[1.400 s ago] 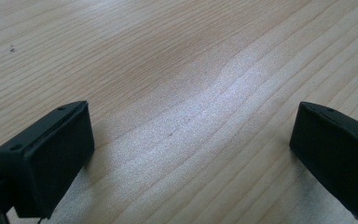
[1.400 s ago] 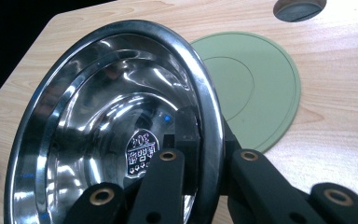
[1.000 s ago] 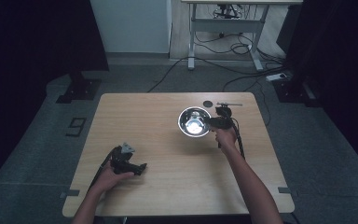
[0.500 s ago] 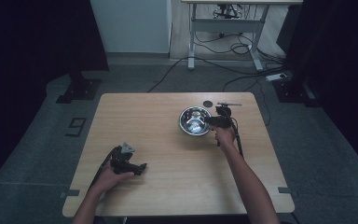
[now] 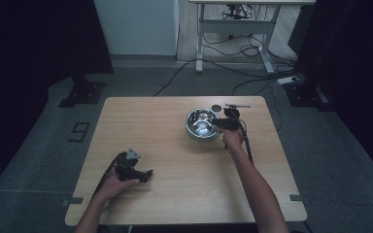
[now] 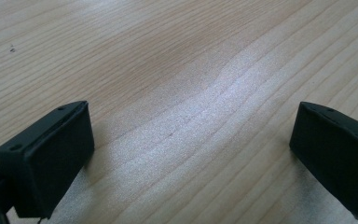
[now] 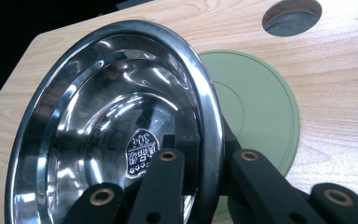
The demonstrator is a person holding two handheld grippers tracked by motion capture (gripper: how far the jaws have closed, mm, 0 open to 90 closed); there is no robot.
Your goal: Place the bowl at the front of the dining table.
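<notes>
R gripper (image 7: 200,154) pinches steel bowl (image 7: 107,135) rim, bowl tilted over green mat (image 7: 261,116); L gripper (image 6: 191,154) spread wide, empty, on table (image 6: 177,60).

Black two-jaw tongs (image 5: 148,174) with brass-ringed screw holes on their linkage bars, a grey triangular top plate, trailing black cables; bare forearms.

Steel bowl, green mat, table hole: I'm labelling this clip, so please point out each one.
Steel bowl (image 7: 121,140): right gripper view, on its shiny inner wall.
Green mat (image 7: 256,107): right gripper view, on its flat top beside the bowl.
Table hole (image 7: 291,17): right gripper view, on the grey inside the round hole.
</notes>
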